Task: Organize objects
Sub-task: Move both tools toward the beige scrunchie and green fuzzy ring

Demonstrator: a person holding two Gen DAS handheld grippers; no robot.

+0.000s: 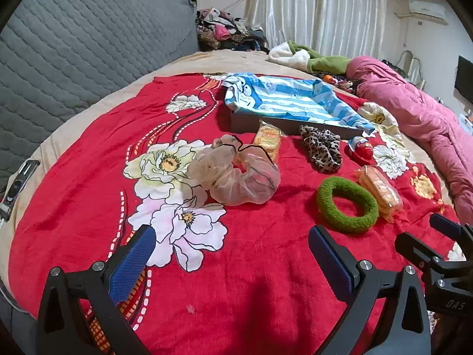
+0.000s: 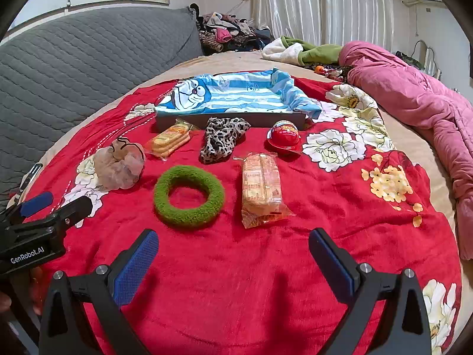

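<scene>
Here, a red blanket (image 2: 236,266) with big white flowers covers the bed, and all the small things lie on it. At the far side sits one gray box (image 2: 230,118) lined with a blue and white striped cartoon cloth (image 2: 236,94).

In front of the box lie six small things. There are three hair ties: one fuzzy green hair tie (image 2: 189,196) near the middle, one leopard hair tie (image 2: 224,139) just before the box, and one see-through puffy hair tie (image 2: 119,165) off to the left. There are two packs of crackers: one cracker pack (image 2: 261,188) just right of the green ring, and one more cracker pack (image 2: 171,140) touching the box front. One red toy egg (image 2: 284,137) sits near the right end of the box.

The left hand-held gripper (image 1: 230,261) is wide open and holds nothing. The right hand-held gripper (image 2: 233,261) is wide open too, with nothing in it. Both hover over bare blanket, on the near side of the things.

Around them, a gray quilted headboard (image 2: 88,59) stands to the left, a pink quilt (image 2: 414,103) lies bunched on the right, and a green and white cloth (image 2: 301,50) and a pile of clothes (image 2: 227,34) sit far behind. White curtains (image 2: 325,6) hang at the back.
</scene>
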